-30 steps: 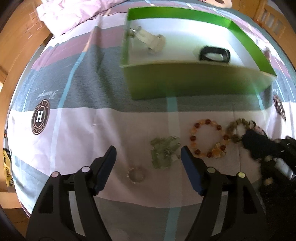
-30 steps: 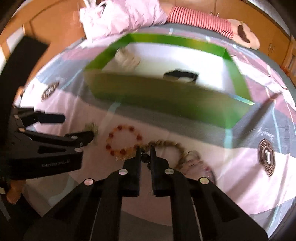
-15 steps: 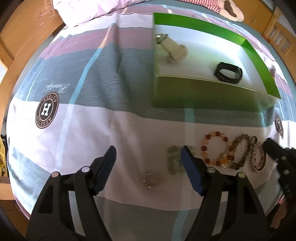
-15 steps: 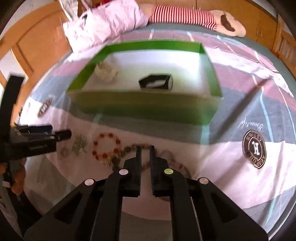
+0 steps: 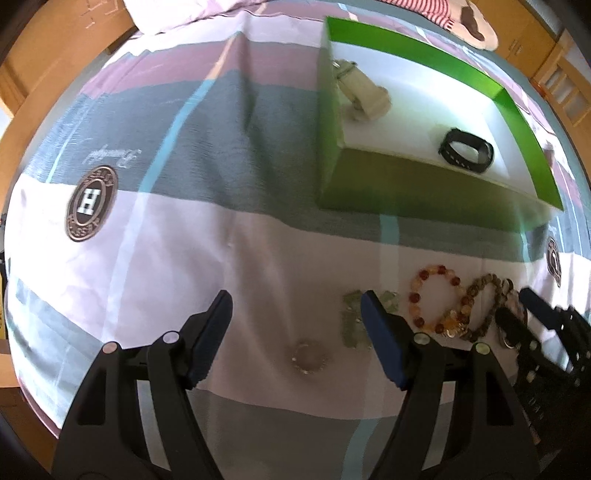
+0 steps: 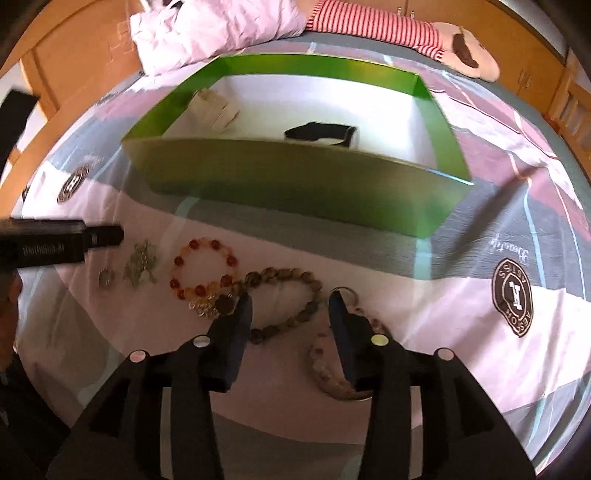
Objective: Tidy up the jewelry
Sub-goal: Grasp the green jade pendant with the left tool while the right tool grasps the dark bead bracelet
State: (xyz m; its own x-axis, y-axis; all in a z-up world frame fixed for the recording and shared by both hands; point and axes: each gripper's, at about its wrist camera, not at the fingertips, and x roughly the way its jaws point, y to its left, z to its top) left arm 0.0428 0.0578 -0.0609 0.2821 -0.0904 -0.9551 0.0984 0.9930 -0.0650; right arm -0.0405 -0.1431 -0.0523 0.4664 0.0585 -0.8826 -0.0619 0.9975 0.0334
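While the left gripper hangs spread wide over a small ring and a green bracelet, the right gripper has just been opening, its jaws astride a brown bead bracelet without pressing it. An amber bracelet lies just left. Behind stands a green box holding a black band and a pale pouch. Round "H" emblems and unreadable script mark the bedsheet; a pillow lies beyond
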